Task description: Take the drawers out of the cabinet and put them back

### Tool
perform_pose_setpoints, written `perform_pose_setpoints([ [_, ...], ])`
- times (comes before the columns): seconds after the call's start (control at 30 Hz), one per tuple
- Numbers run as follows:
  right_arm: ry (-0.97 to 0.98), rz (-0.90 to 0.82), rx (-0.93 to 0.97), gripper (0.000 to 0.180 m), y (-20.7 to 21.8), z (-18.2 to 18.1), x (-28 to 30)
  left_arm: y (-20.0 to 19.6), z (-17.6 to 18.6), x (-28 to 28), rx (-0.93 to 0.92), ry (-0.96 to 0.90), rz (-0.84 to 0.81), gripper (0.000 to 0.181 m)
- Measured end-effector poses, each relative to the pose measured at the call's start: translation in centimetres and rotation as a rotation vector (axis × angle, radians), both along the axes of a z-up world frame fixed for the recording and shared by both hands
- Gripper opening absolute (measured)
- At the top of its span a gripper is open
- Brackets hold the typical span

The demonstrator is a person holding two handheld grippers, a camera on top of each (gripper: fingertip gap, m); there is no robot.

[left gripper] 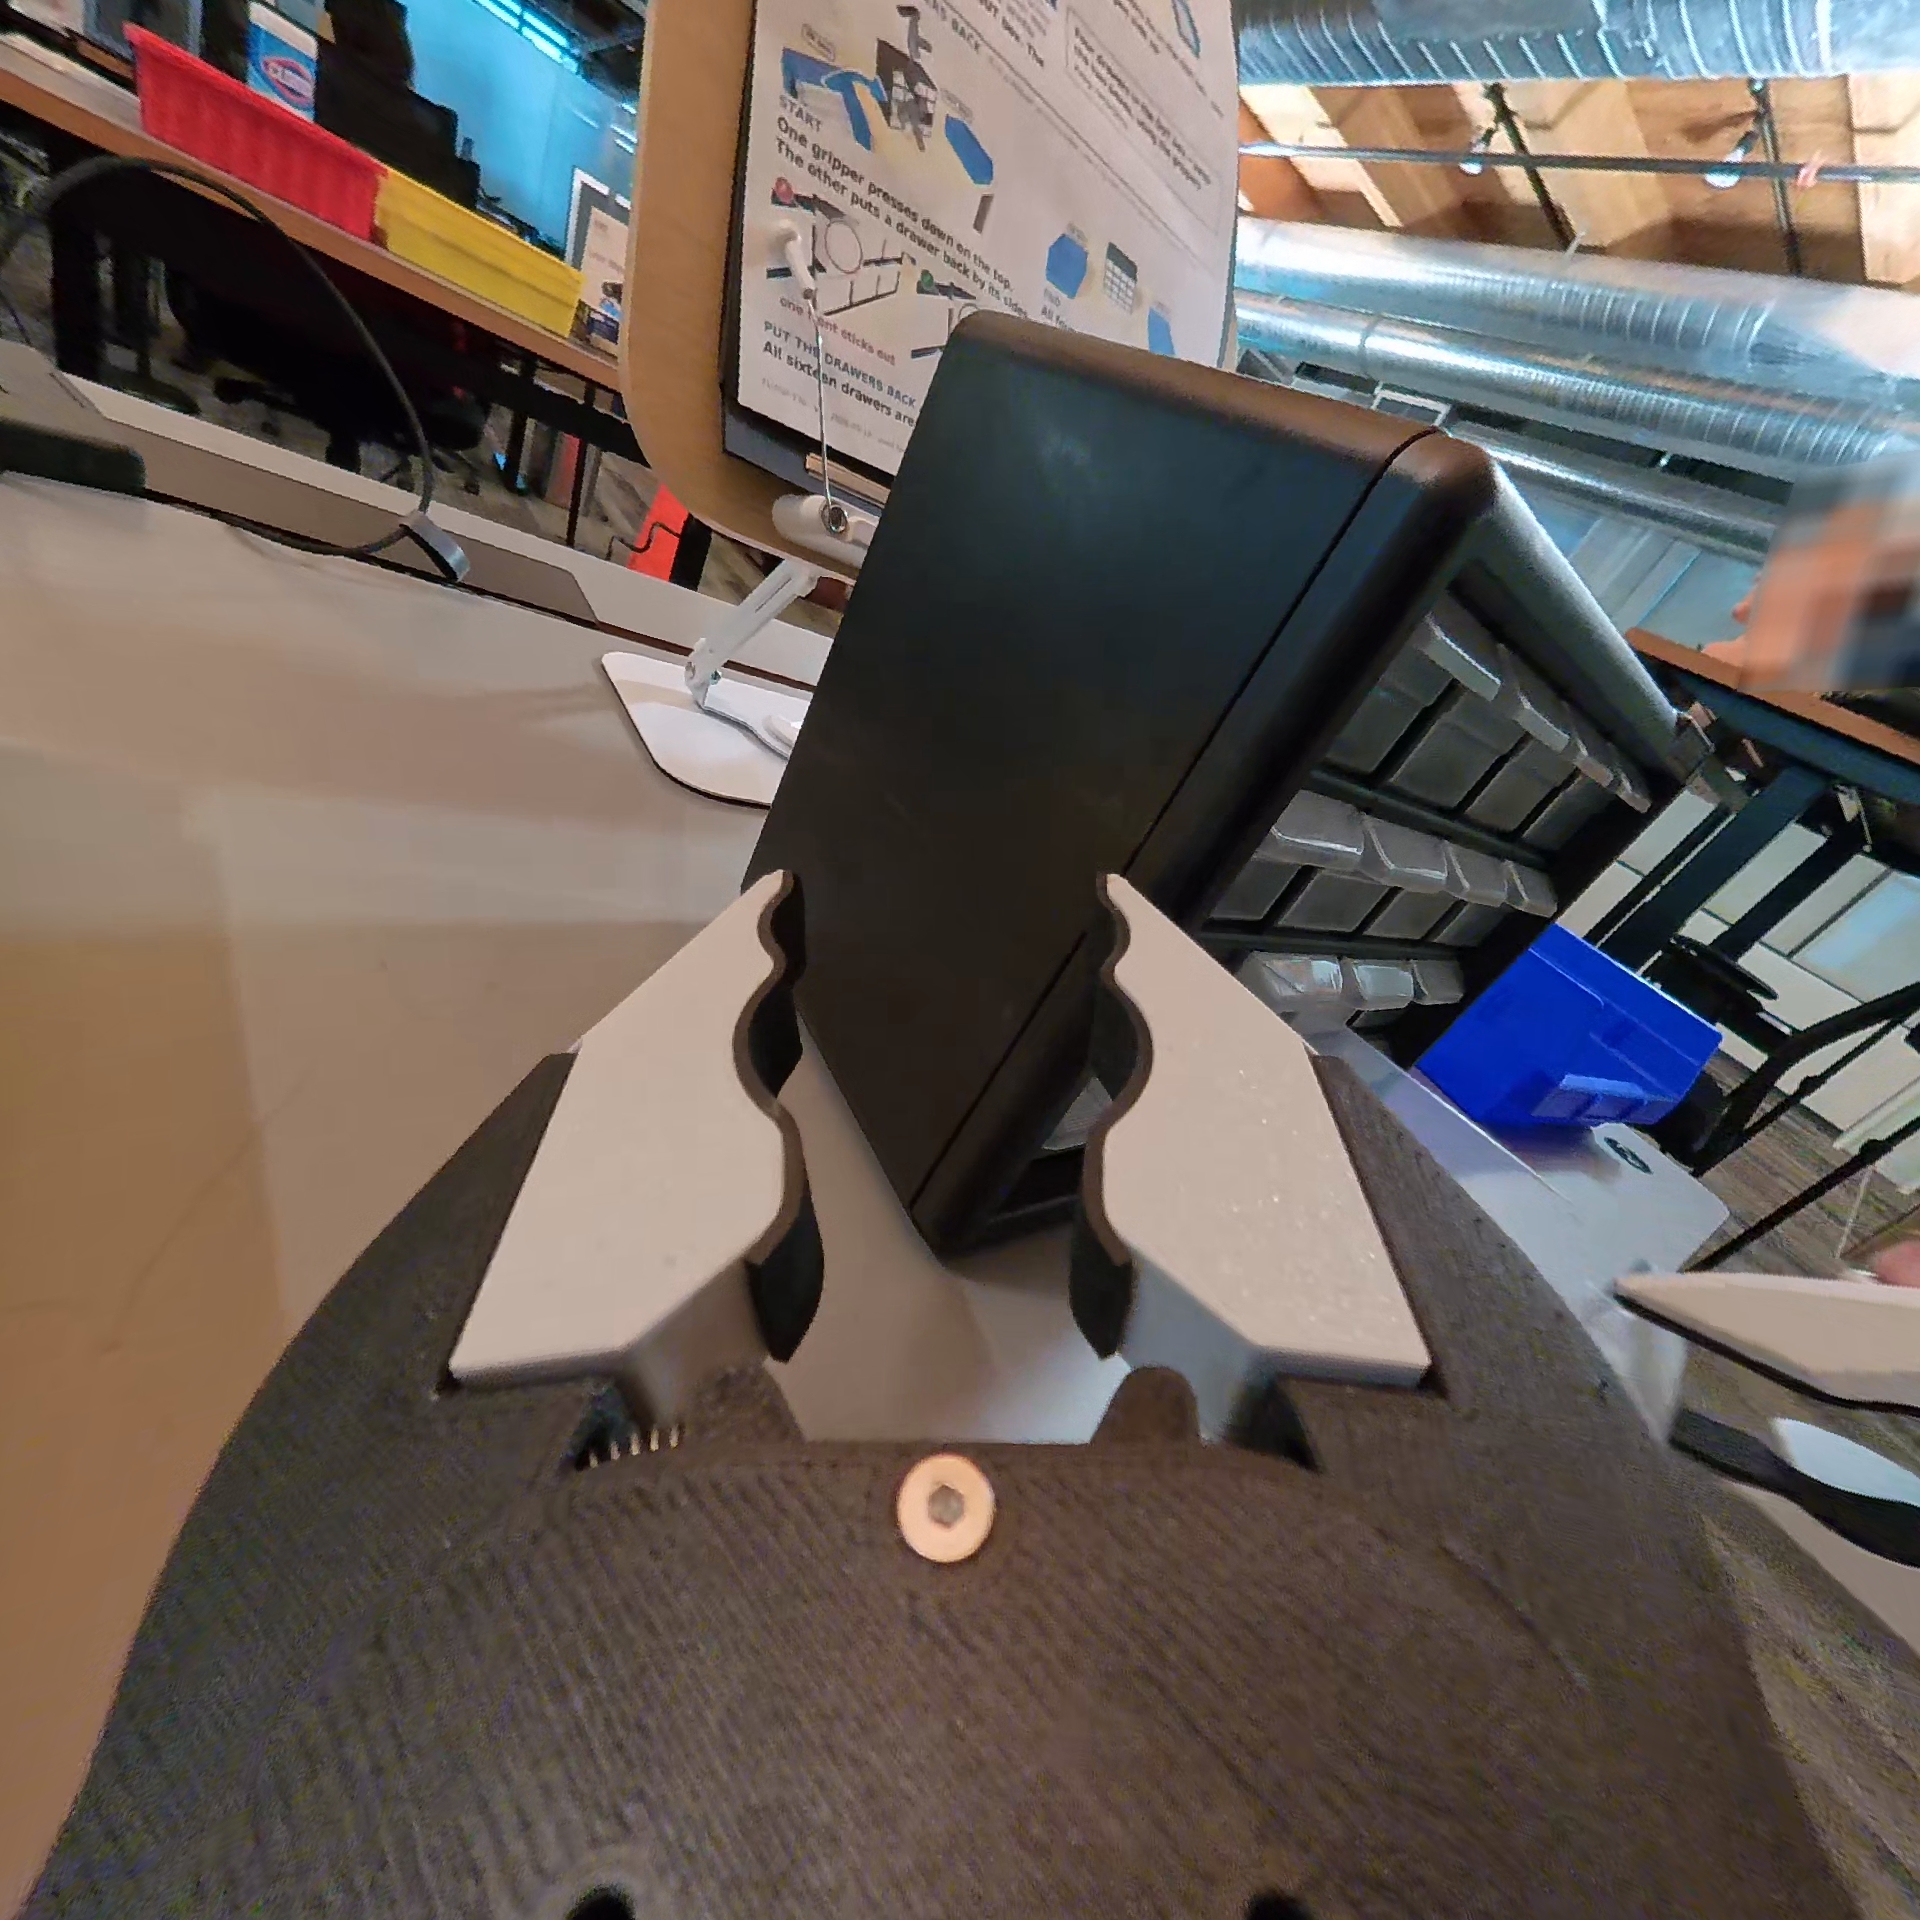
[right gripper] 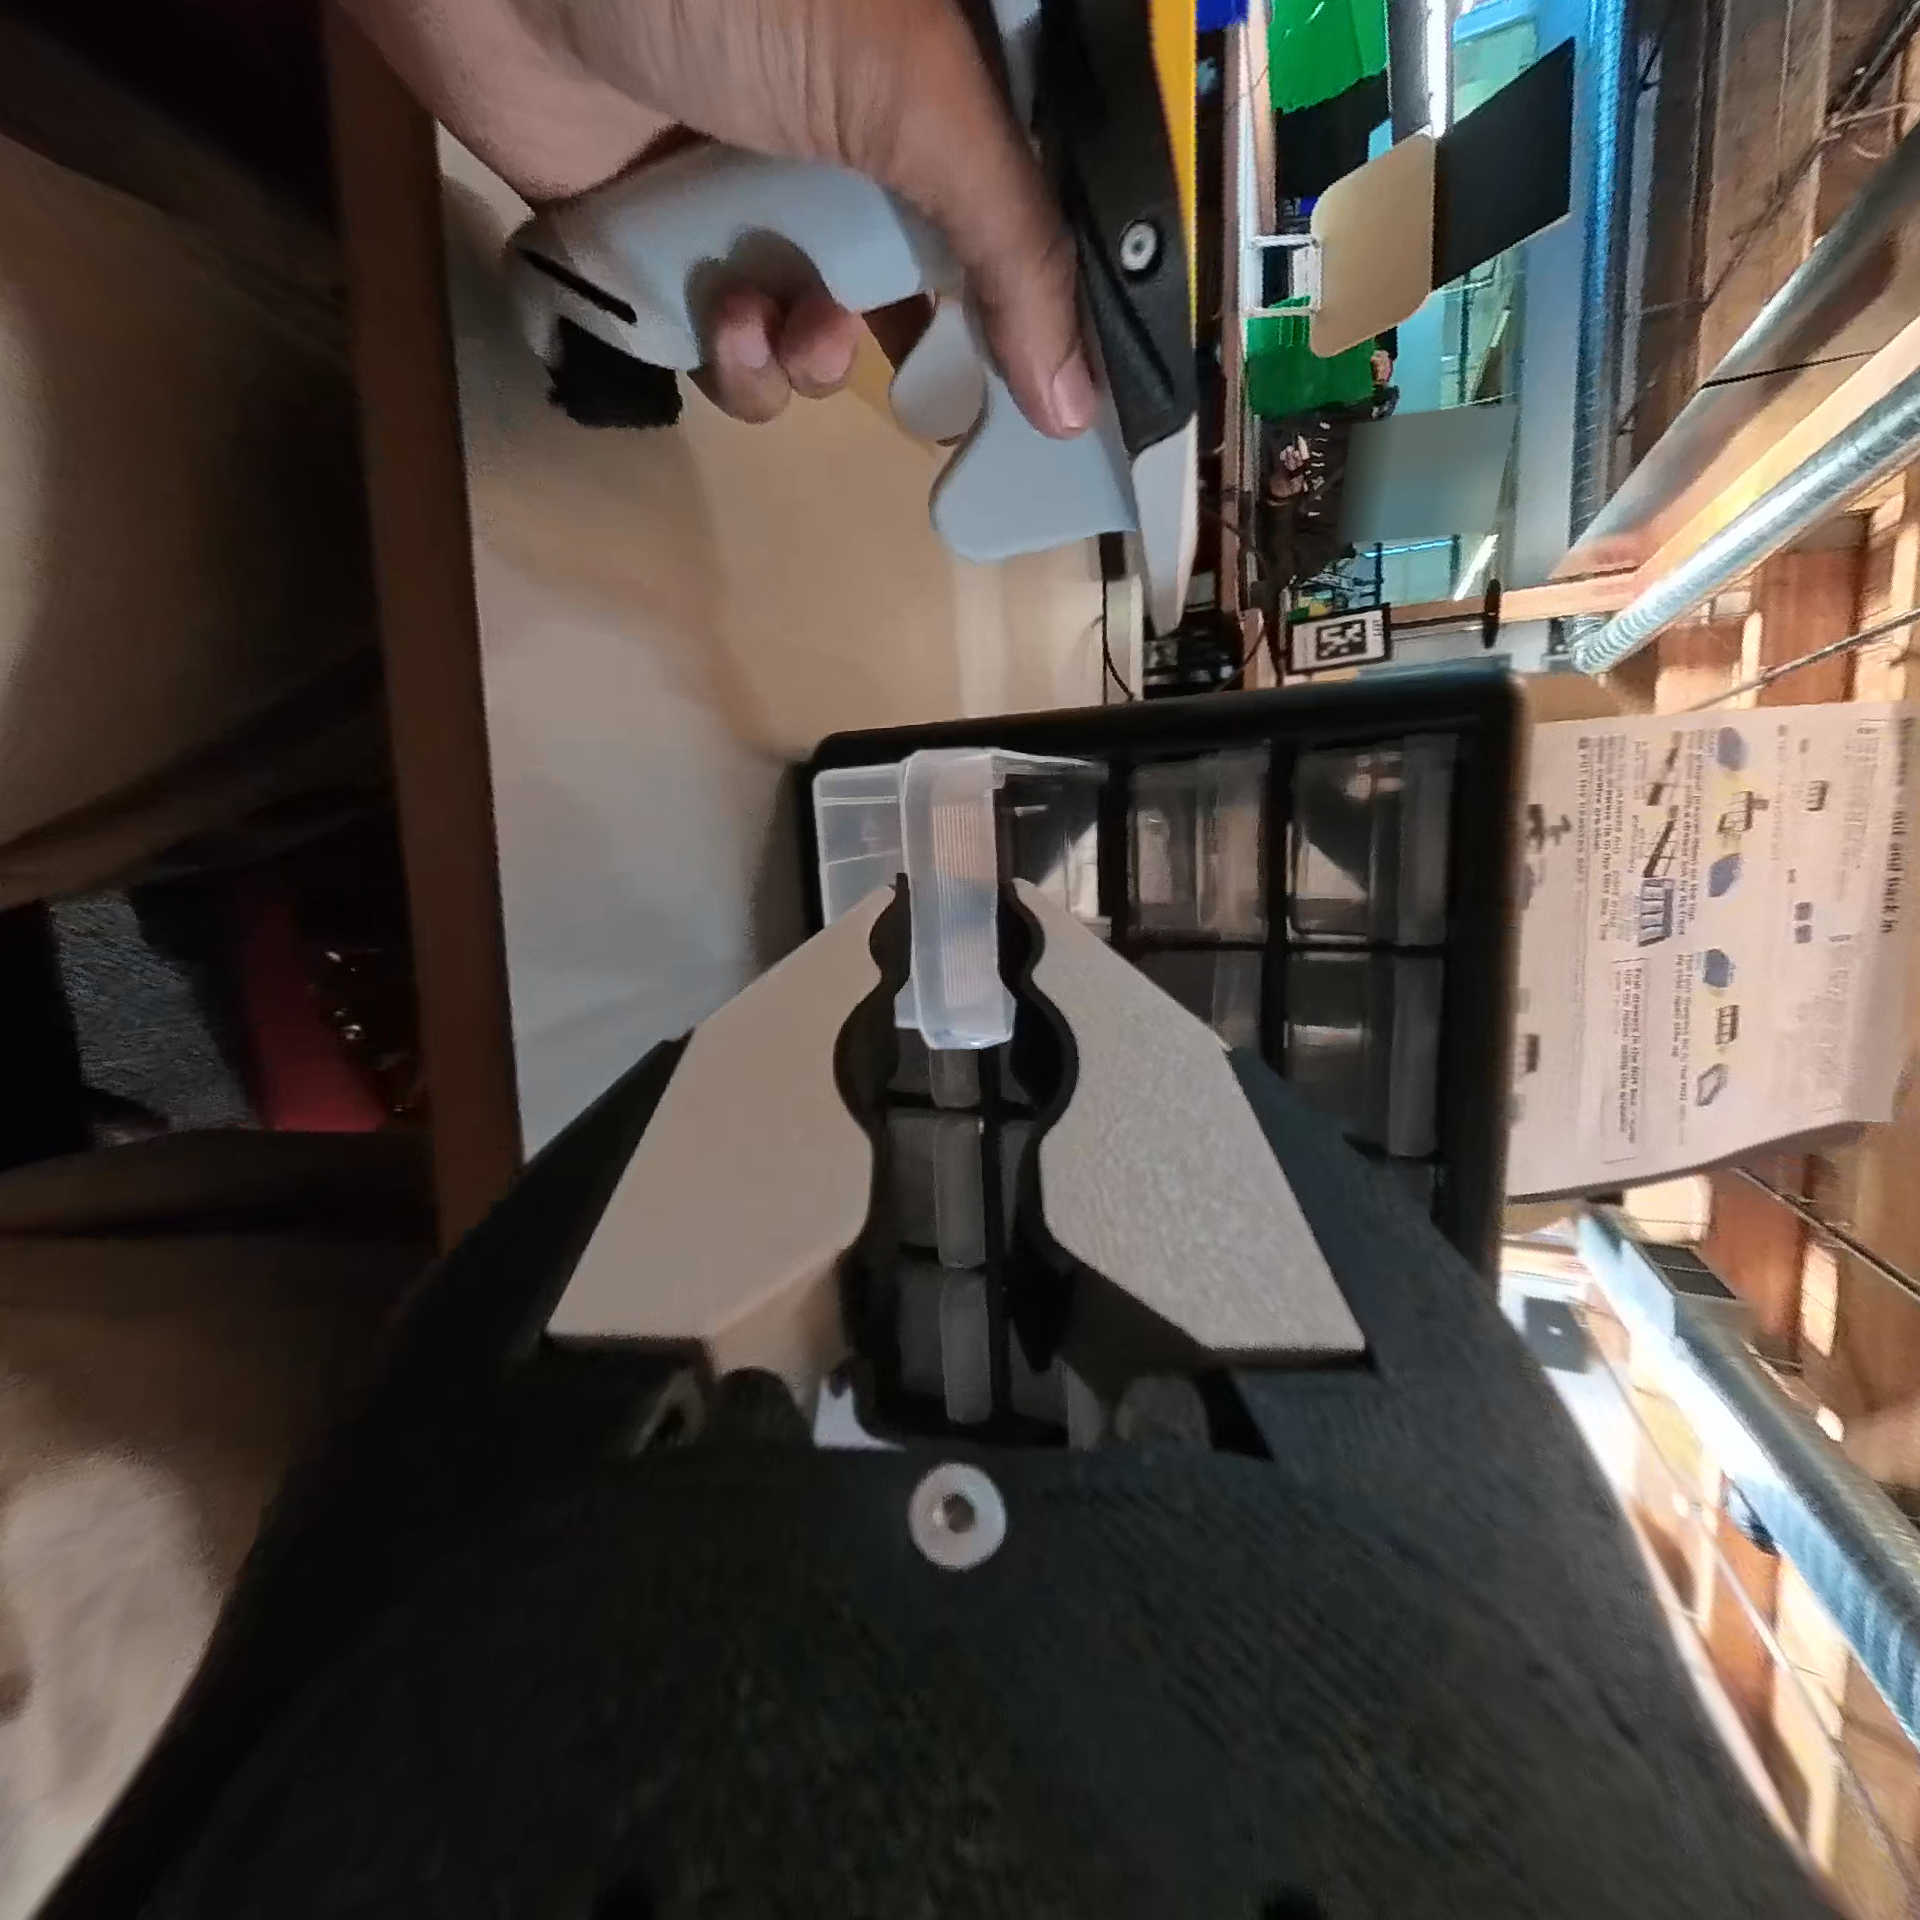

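Observation:
The black cabinet (left gripper: pixel 1039 727) stands on the pale table (left gripper: pixel 312 883), with rows of clear drawers (left gripper: pixel 1455 727) on its front at the right. My left gripper (left gripper: pixel 945 894) is open; its grey fingers straddle the cabinet's plain black panel close up. In the right wrist view, which is rolled sideways, my right gripper (right gripper: pixel 956 904) is shut on the handle tab of a clear drawer (right gripper: pixel 951 883). That drawer sticks partly out of a corner slot of the cabinet (right gripper: pixel 1496 935). Other drawers (right gripper: pixel 1195 852) sit in their slots.
A poster on a board (left gripper: pixel 935 208) with a white stand base (left gripper: pixel 707 727) is behind the cabinet. A blue bin (left gripper: pixel 1558 1039) sits to the right. Red and yellow bins (left gripper: pixel 260 135) are on a far table. A hand (right gripper: pixel 883 156) holds the other gripper's handle above the cabinet.

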State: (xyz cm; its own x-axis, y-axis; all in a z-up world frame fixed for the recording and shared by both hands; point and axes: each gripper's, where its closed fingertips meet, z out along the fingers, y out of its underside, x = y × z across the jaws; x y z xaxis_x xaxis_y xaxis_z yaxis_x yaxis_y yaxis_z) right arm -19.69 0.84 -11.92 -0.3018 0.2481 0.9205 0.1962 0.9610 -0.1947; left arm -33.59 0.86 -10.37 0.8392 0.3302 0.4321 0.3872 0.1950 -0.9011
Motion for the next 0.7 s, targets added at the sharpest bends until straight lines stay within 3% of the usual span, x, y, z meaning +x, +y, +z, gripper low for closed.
perform_pose_setpoints([
  [0.7, -0.273, 0.087, -0.363, 0.016, -1.6, 4.7, 2.1, 0.2, -0.2, 0.3, -0.021, 0.015, -0.005, 0.052],
])
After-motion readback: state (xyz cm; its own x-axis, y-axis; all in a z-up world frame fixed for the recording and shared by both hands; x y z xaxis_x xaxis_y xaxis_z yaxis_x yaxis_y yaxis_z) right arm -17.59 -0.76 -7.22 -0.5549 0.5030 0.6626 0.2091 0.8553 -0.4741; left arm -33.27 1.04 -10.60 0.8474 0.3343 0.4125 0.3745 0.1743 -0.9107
